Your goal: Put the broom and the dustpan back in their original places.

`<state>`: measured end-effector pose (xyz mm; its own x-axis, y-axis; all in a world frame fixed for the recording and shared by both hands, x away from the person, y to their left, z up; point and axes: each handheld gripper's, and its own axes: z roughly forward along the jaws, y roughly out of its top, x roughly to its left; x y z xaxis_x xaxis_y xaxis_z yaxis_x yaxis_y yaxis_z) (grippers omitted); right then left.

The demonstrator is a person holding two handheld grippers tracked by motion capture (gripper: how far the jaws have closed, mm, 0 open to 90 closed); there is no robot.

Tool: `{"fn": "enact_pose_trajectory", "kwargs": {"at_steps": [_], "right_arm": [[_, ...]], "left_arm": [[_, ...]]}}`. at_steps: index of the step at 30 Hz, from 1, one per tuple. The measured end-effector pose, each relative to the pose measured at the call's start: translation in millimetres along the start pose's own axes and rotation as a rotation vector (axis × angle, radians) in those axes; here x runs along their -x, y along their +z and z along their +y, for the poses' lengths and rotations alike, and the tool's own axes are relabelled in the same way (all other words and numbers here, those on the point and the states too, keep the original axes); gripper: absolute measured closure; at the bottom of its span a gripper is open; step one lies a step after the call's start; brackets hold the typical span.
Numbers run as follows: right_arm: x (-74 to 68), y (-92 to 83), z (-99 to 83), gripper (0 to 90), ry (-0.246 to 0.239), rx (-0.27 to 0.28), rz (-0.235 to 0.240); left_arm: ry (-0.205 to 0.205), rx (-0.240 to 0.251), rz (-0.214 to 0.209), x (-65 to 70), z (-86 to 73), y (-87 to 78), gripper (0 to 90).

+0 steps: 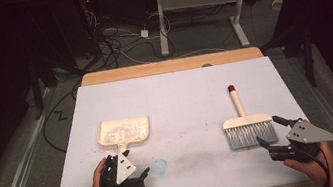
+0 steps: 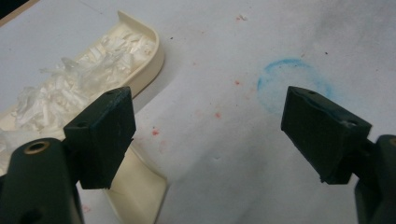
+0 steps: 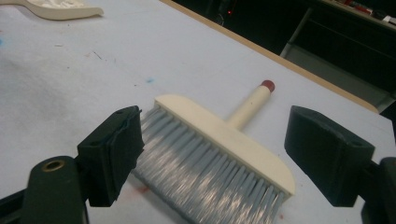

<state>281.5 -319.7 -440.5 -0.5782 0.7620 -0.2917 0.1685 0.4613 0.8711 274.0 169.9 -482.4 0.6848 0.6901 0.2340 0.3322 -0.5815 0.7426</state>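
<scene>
A cream dustpan point(image 1: 123, 131) holding white shreds point(image 2: 79, 79) lies at the left of the white sheet, its handle toward me. My left gripper point(image 1: 133, 167) is open just behind that handle; in the left gripper view the handle point(image 2: 135, 191) lies under the left jaw of the open gripper point(image 2: 212, 133), nothing between the jaws. A cream brush point(image 1: 248, 126) with grey bristles and a red-tipped handle point(image 1: 231, 88) lies at the right. My right gripper point(image 1: 272, 131) is open close behind the bristles point(image 3: 201, 172), jaws either side of the brush head point(image 3: 224, 140) without touching it.
A white sheet point(image 1: 179, 91) covers the wooden table point(image 1: 170, 66). A faint blue ring mark point(image 2: 292, 81) and small red specks dot the sheet near the dustpan. Beyond the table are cables and desk legs point(image 1: 161, 23) on the floor.
</scene>
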Motion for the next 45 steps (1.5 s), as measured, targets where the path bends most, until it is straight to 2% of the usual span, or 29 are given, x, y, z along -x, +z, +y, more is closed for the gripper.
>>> {"fn": "enact_pose_trajectory", "kwargs": {"at_steps": [2, 6, 11, 21, 30, 36, 45], "right_arm": [[0.0, -0.5, -6.9, 20.0, -0.003, -0.019, -0.007], [-0.2, 0.0, -20.5, 20.0, 0.024, -0.044, -0.012], [-5.4, 2.5, -30.1, 20.0, 0.004, -0.087, -0.002], [-8.2, -3.5, -24.7, 20.0, 0.002, -0.041, 0.005], [-9.5, -5.9, -21.5, 20.0, 0.004, -0.025, -0.003], [-10.3, -7.9, -20.6, 20.0, 0.004, -0.016, -0.003], [-12.7, -6.3, -15.9, 20.0, -0.003, 0.005, 0.009]], "left_arm": [[0.001, 0.002, -0.003, 0.1, 0.9, 1.1, 17.2], [0.001, 0.002, -0.008, -0.7, 1.6, 2.8, 17.2], [0.006, 0.005, -0.007, -0.1, 2.9, 3.3, 17.2], [0.035, -0.002, -0.005, 3.4, 2.8, 2.4, 17.2], [0.027, 0.007, -0.001, 3.1, 2.8, 2.5, 17.3], [0.037, -0.001, 0.004, 5.2, 3.0, 1.0, 17.2], [0.035, -0.002, 0.013, 4.4, 0.9, -0.6, 17.2]]}}
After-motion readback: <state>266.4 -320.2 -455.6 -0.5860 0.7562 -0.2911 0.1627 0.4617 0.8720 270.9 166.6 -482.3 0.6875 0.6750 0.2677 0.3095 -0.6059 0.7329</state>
